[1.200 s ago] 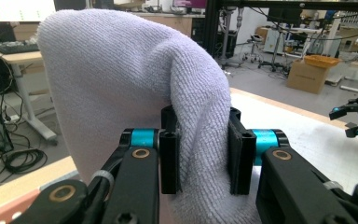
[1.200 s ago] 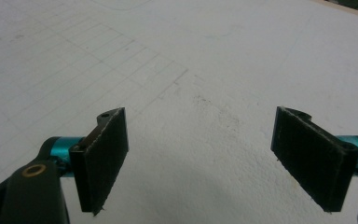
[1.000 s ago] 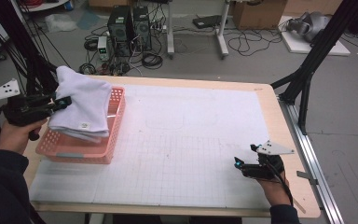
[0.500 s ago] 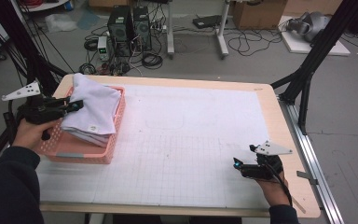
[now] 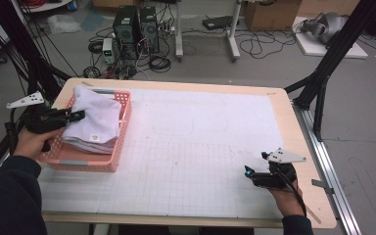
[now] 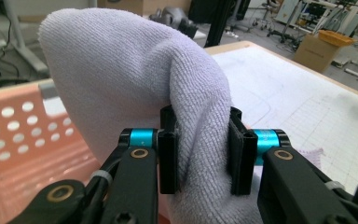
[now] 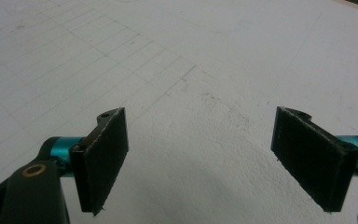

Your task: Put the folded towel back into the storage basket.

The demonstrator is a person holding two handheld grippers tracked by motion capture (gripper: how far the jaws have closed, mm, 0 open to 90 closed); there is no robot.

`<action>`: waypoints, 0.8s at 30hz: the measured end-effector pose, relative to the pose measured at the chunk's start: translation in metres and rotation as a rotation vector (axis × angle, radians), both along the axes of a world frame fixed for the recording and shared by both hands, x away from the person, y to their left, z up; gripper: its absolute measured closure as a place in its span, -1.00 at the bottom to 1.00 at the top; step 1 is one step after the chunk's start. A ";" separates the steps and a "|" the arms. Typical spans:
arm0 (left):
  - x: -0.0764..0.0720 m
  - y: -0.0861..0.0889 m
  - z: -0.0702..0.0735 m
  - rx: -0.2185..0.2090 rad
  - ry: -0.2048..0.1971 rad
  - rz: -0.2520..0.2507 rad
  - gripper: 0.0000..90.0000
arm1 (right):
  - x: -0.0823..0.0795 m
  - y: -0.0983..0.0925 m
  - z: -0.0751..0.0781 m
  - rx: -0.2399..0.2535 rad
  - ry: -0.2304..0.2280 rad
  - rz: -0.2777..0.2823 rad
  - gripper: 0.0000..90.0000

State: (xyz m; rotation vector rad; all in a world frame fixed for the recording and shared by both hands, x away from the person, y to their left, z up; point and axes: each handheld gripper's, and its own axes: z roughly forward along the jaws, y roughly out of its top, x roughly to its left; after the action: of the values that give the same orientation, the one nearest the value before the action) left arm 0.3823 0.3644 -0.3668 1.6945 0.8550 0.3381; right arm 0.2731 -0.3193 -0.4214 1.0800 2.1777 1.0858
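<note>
- Lavender terry cloth, folded thick, pinched between the black pads of the left gripper; jaws clamped on the towel, fabric bulging above & around the pads.
- In high view, left gripper at the near-left side of the pink basket, towel draped over & inside the basket, resting on what looks like a stack of similar folded cloth.
- Right gripper idle, jaws wide apart, nothing between the pads, hovering just above the white grid mat.
- In high view, right gripper near the table's front-right corner, well apart from basket & towel.
- Step in hand, prob.: laying the towel down into the basket, grip not yet released.
- Next move, likely: settle the cloth flat on the stack, then open the left jaws & back out sideways w/o dragging the fold along.
- Risk: terry snagging on a pad, top layer pulled askew or over the basket rim.
- Beyond the table: floor w/ cables, PC towers, black frame legs.
</note>
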 end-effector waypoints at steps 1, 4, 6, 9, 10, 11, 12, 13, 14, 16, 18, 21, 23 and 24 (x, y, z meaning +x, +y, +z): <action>0.001 0.000 -0.001 0.002 0.010 0.000 0.56 | 0.000 0.000 0.000 0.002 -0.001 0.000 -0.61; 0.002 -0.001 -0.002 0.006 0.020 0.000 0.56 | 0.000 0.000 0.000 0.000 0.005 -0.002 -0.61; 0.003 -0.004 -0.003 0.008 0.027 -0.022 0.56 | 0.000 0.000 0.000 0.000 0.005 -0.002 -0.61; 0.005 -0.008 -0.005 0.011 0.033 -0.030 0.56 | 0.000 0.000 0.000 -0.002 0.003 -0.002 -0.61; 0.005 -0.009 -0.005 0.021 0.035 -0.025 0.56 | 0.000 0.000 0.000 -0.001 0.004 -0.002 -0.61; 0.006 -0.009 -0.005 0.034 0.037 -0.010 0.55 | 0.000 0.000 0.000 -0.001 0.005 -0.001 -0.61; 0.006 -0.010 -0.005 0.063 0.037 0.029 0.49 | 0.000 0.000 0.000 0.001 0.005 -0.001 -0.61; 0.006 -0.011 -0.005 0.095 0.038 0.071 0.37 | 0.000 0.000 0.000 0.001 0.004 -0.002 -0.61; 0.007 -0.011 -0.005 0.112 0.047 0.111 0.19 | 0.000 0.000 0.000 0.002 0.005 -0.001 -0.61; 0.007 -0.009 -0.004 0.133 0.052 0.187 -0.11 | 0.000 0.000 0.000 -0.001 0.005 -0.002 -0.61; 0.007 -0.007 -0.003 0.140 0.053 0.228 -0.30 | 0.000 0.000 0.000 0.001 0.002 0.002 -0.61; 0.003 -0.003 0.002 0.123 0.015 0.304 -0.37 | -0.001 0.000 0.000 0.001 0.003 0.002 -0.61; -0.001 -0.003 0.006 0.105 -0.002 0.313 -0.41 | -0.001 0.000 0.001 0.000 0.004 0.003 -0.61; -0.005 -0.005 0.009 0.089 -0.018 0.309 -0.41 | 0.000 0.000 0.000 0.000 0.003 0.003 -0.61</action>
State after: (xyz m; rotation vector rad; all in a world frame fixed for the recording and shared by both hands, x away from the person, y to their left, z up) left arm 0.3776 0.3597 -0.3579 1.6378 1.1045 0.6078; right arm 0.2727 -0.3189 -0.4210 1.0795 2.1823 1.0864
